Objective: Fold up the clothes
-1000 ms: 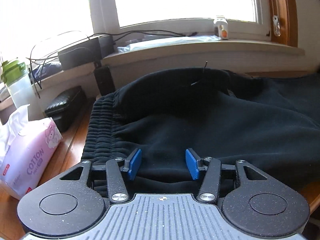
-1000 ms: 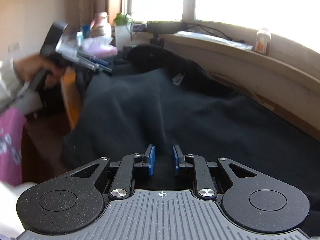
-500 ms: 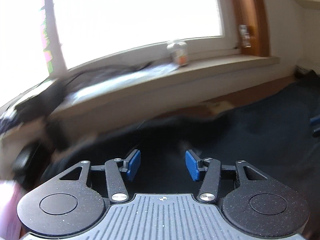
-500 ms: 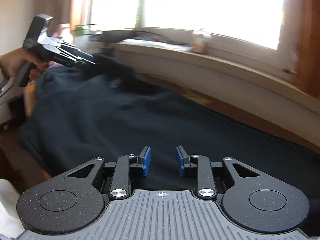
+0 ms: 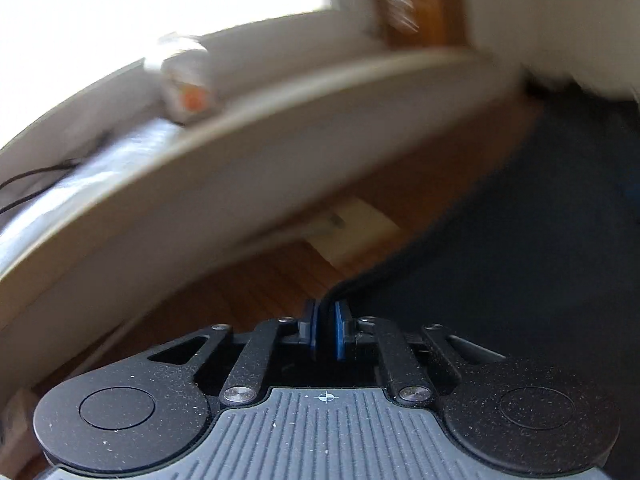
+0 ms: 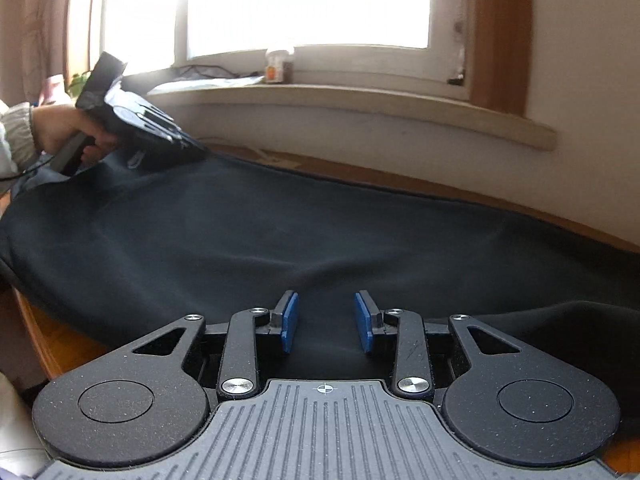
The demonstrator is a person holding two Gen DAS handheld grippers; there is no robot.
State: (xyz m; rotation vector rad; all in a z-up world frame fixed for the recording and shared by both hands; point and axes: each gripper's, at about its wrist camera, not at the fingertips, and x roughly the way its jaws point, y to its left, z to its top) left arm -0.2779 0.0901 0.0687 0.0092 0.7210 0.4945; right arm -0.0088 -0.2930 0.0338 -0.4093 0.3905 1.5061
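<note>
Our left gripper (image 5: 325,330) jaws pinch the dark navy fleece garment's (image 6: 320,232) edge for folding over the wooden surface (image 5: 256,292), while the right gripper (image 6: 325,322) hovers with jaws apart.

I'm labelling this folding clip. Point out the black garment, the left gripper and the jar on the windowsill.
black garment (image 6: 320,232), right wrist view, middle of cloth.
left gripper (image 5: 325,330), left wrist view, between fingertips.
jar (image 6: 279,66), right wrist view, its body.

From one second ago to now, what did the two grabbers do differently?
The left gripper was open over the waistband; it swung along to the far edge of the black garment and pinched shut on it. The right gripper opened wider. The garment stayed spread on the wooden table.
</note>
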